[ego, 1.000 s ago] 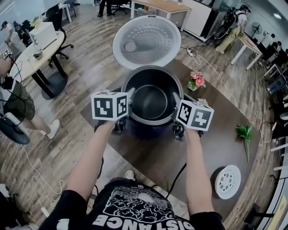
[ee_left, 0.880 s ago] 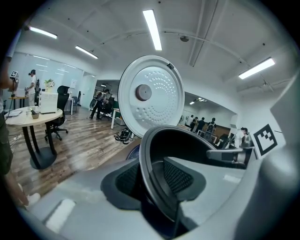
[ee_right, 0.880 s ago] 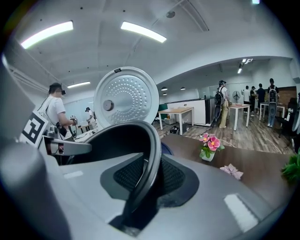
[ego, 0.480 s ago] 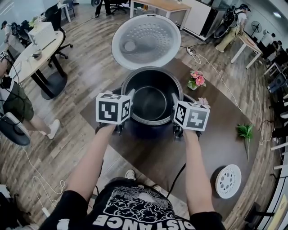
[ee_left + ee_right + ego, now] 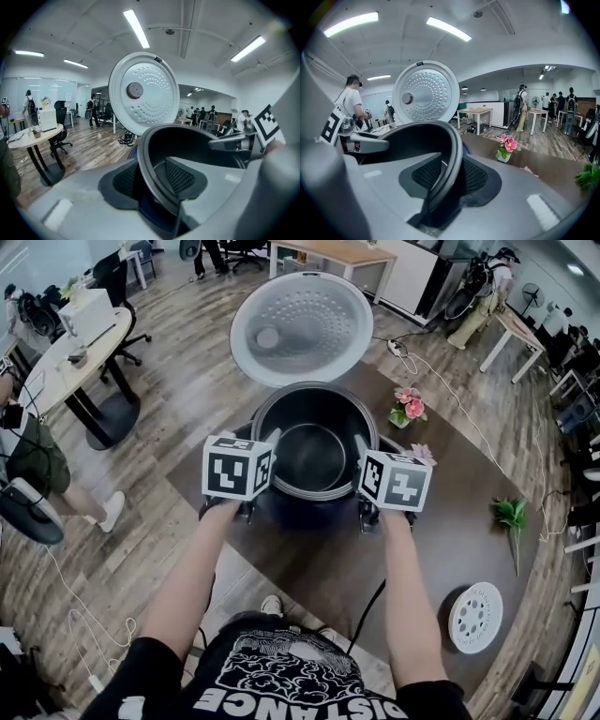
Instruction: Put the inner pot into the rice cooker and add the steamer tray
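Note:
The dark metal inner pot (image 5: 314, 454) sits inside the dark blue rice cooker (image 5: 314, 512), whose white lid (image 5: 302, 329) stands open behind it. My left gripper (image 5: 266, 441) straddles the pot's left rim (image 5: 152, 157), one pad inside the wall and one outside. Its jaws are opening and the pads stand a little off the metal. My right gripper (image 5: 364, 444) straddles the right rim (image 5: 451, 150) the same way, its jaws also opening. A white round perforated steamer tray (image 5: 474, 618) lies far off at the lower right.
The cooker stands on a brown table (image 5: 450, 531) with a small pot of pink flowers (image 5: 410, 407) to its right and a green sprig (image 5: 511, 515) farther right. A black cord (image 5: 367, 610) runs towards me. Round tables, chairs and several people are around the room.
The left gripper's marker cube has shifted slightly to the right and rolled a little. The pot has stayed seated in the cooker, and the right gripper has barely moved.

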